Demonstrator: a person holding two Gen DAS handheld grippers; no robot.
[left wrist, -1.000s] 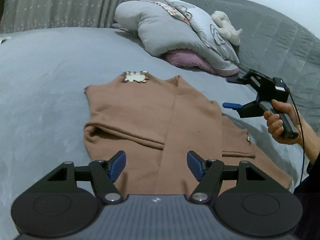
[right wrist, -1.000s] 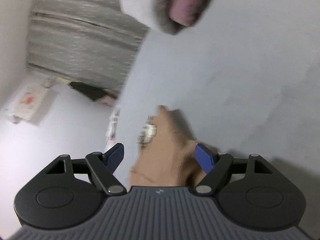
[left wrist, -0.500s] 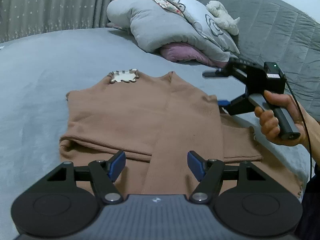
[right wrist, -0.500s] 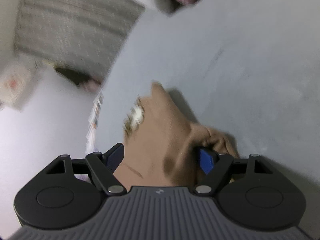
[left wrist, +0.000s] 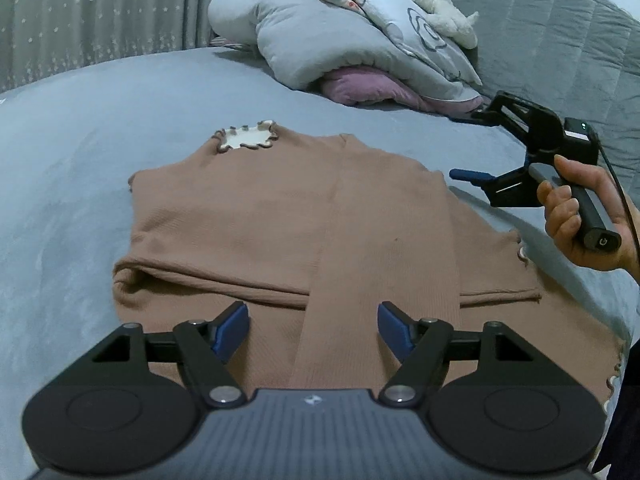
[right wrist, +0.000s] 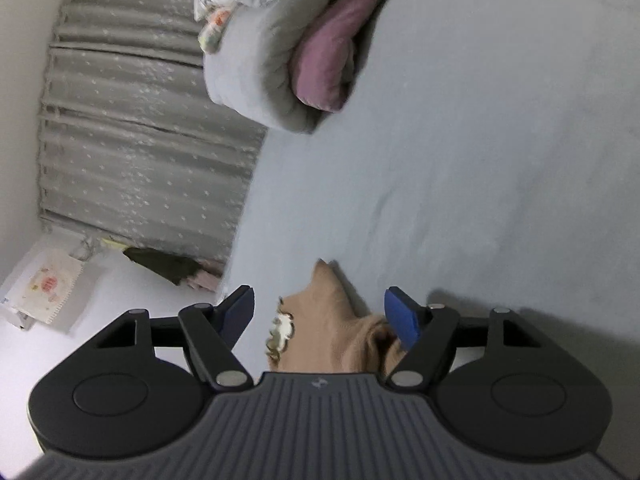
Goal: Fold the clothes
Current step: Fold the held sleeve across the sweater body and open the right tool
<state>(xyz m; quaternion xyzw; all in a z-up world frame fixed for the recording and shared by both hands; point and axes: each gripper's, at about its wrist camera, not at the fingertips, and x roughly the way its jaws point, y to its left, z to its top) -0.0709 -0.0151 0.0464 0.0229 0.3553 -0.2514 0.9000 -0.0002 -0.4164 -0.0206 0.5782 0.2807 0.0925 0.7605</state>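
A brown knit top (left wrist: pixel 280 220) lies flat on the grey-blue bed, its white frilled collar (left wrist: pixel 246 140) at the far end. Both sleeves are folded over the body: one runs down the middle, the other crosses it. My left gripper (left wrist: pixel 313 326) hovers open over the near hem, nothing between its blue pads. My right gripper (left wrist: pixel 466 146), held in a hand (left wrist: pixel 568 216), floats open above the bed just past the top's right shoulder. In the right wrist view, turned sideways, the right gripper (right wrist: pixel 319 312) is open with the top's shoulder and collar (right wrist: pixel 320 320) beneath it.
A heap of grey and pink bedding (left wrist: pixel 352 52) with a white plush toy (left wrist: pixel 444 12) sits at the head of the bed. A grey padded headboard (left wrist: pixel 560 40) rises at the right, grey curtains (left wrist: pixel 100 12) hang behind. Bare bedspread (left wrist: pixel 60 160) stretches left.
The right gripper has drawn back to the right off the top's shoulder, which it was over half a second ago. The left gripper has shifted slightly; the top lies unchanged.
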